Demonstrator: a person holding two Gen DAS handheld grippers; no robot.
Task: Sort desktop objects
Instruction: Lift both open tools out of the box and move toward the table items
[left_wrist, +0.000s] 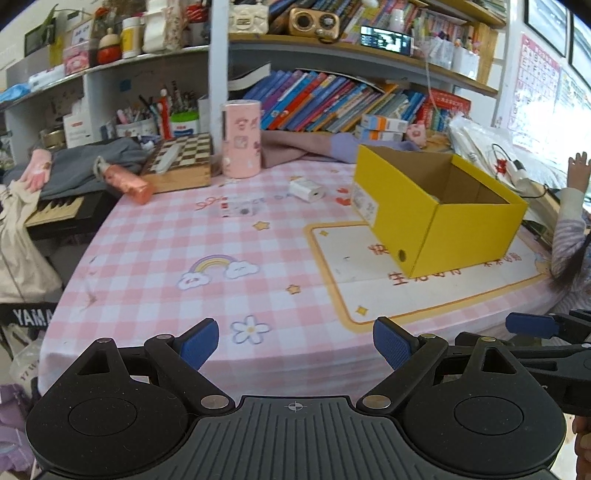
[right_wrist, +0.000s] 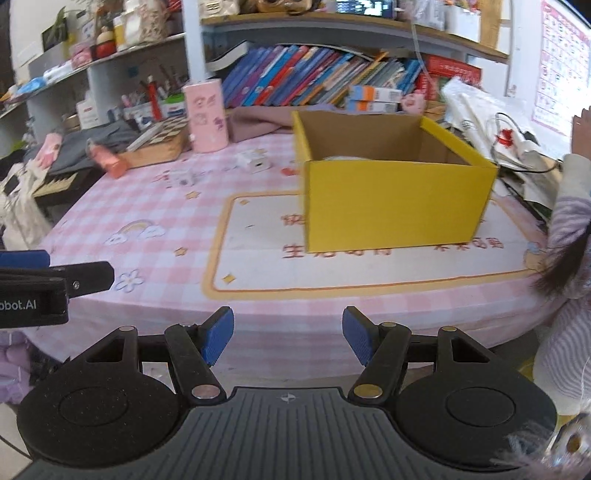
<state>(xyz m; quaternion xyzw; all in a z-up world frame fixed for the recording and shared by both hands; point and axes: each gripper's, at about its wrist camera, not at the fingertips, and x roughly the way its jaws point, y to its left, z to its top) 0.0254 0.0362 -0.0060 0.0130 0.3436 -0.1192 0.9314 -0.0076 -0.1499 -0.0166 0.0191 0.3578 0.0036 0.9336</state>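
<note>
— While both grippers hang empty at the counter's (left_wrist: 155, 258) near edge, which goes first?
— Left gripper (left_wrist: 295, 345), jaws wide, suits the white charger (left_wrist: 306, 189) beyond the rainbow print. Right gripper (right_wrist: 288, 338), about half open, holds nothing.
— And then?
— Approach low, pinch its flat sides, drop it into the yellow box (left_wrist: 439, 218) at right.

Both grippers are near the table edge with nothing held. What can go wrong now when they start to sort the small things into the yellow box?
1. A person's sleeve is beside the yellow box; the right gripper could bump it when reaching in.
2. The white charger lies far back, close to the pink cylinder; the left gripper might knock the cylinder over.
3. The box is light cardboard on a smooth mat, so a nudge may slide it.
</note>
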